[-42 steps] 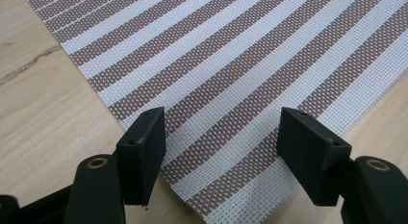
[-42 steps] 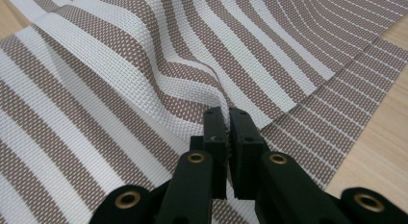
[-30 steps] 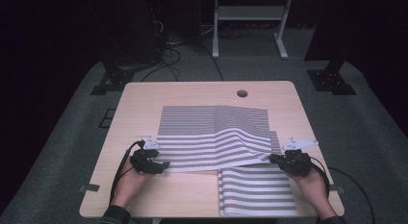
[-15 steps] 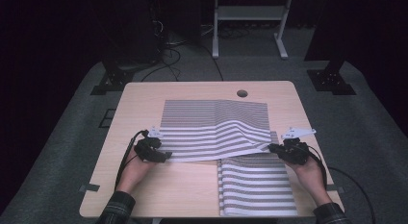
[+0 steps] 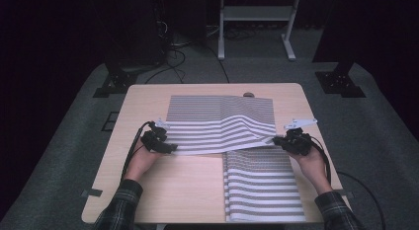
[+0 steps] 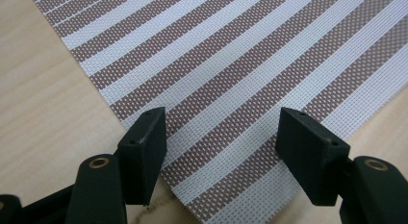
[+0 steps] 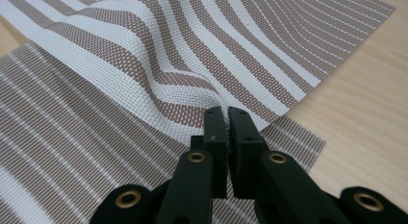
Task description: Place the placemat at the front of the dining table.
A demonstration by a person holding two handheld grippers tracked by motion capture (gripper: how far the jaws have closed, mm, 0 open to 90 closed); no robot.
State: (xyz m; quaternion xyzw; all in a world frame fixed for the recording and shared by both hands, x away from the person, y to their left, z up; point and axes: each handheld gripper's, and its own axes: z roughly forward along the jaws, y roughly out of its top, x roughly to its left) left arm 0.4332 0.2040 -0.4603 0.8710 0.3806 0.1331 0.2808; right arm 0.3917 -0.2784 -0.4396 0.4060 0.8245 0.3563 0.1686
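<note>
Two brown-and-white striped placemats lie on the wooden table (image 5: pixel 183 185). The upper mat (image 5: pixel 217 121) lies across the middle, with a ripple toward its right end. The lower mat (image 5: pixel 262 185) lies flat at the front right and reaches the table's front edge. My right gripper (image 5: pixel 275 140) is shut on the upper mat's near right corner (image 7: pixel 192 96), which it holds raised above the lower mat (image 7: pixel 72 137). My left gripper (image 5: pixel 170 147) is at the upper mat's near left corner. Its jaws (image 6: pixel 221 132) stand apart over the flat mat (image 6: pixel 231 56), not pinching it.
A round hole (image 5: pixel 248 95) in the table shows at the upper mat's far edge. Bare wood lies left of and in front of the mats. Behind the table are a white metal frame (image 5: pixel 254 22), dark stands and floor cables. Tape marks (image 5: pixel 91 193) sit near the front corners.
Both hands have moved away from the person, and the upper mat has slid with them toward the far side, uncovering more of the lower mat.
</note>
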